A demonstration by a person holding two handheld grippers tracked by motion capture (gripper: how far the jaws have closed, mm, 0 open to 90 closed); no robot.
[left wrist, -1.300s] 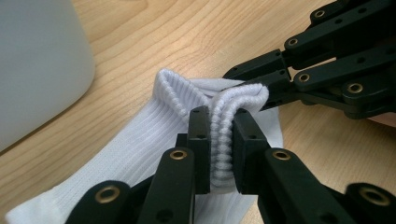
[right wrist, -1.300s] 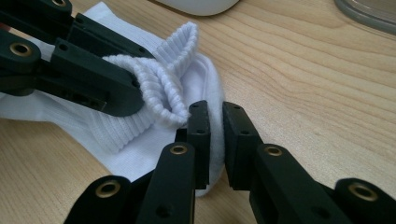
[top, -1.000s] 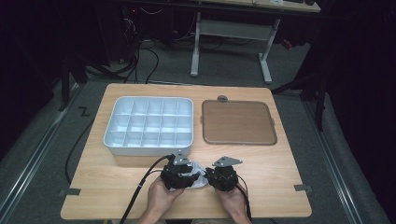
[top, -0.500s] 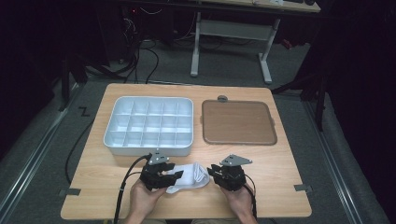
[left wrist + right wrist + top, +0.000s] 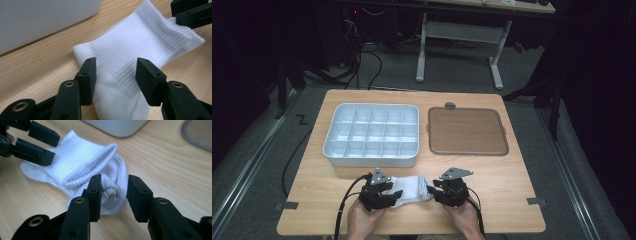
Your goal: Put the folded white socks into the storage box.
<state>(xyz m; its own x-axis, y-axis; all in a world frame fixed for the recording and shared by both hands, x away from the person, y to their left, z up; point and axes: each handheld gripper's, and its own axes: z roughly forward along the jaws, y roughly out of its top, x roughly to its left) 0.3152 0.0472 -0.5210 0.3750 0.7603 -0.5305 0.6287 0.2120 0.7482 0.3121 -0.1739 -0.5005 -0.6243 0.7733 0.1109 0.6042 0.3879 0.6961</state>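
White and soft, the sock (image 5: pixel 412 189) lies flat on the wooden table (image 5: pixel 512 175), near the front edge, just in front of the grey box with many little compartments (image 5: pixel 371 134). In the high view, the left gripper (image 5: pixel 388 194) sits at one end of the sock and the right gripper (image 5: pixel 435 189) sits at the other end. A second ago the two grippers were close together and the sock was bunched up small between them. Now the left gripper has moved away to the left, and the sock is stretched out long. The brown tray (image 5: pixel 467 131) has stayed in its place beside the box. In the left gripper view, the left gripper (image 5: pixel 116 68) has its jaws apart, one on each side of the sock's (image 5: pixel 140 47) foot part; they have just been opening, and the pads do not squeeze the sock. In the right gripper view, the right gripper (image 5: pixel 114 187) also has its jaws apart and they have just been opening. The ribbed cuff of the sock (image 5: pixel 82 167) lies between them, close to the left jaw, but it is not pinched.
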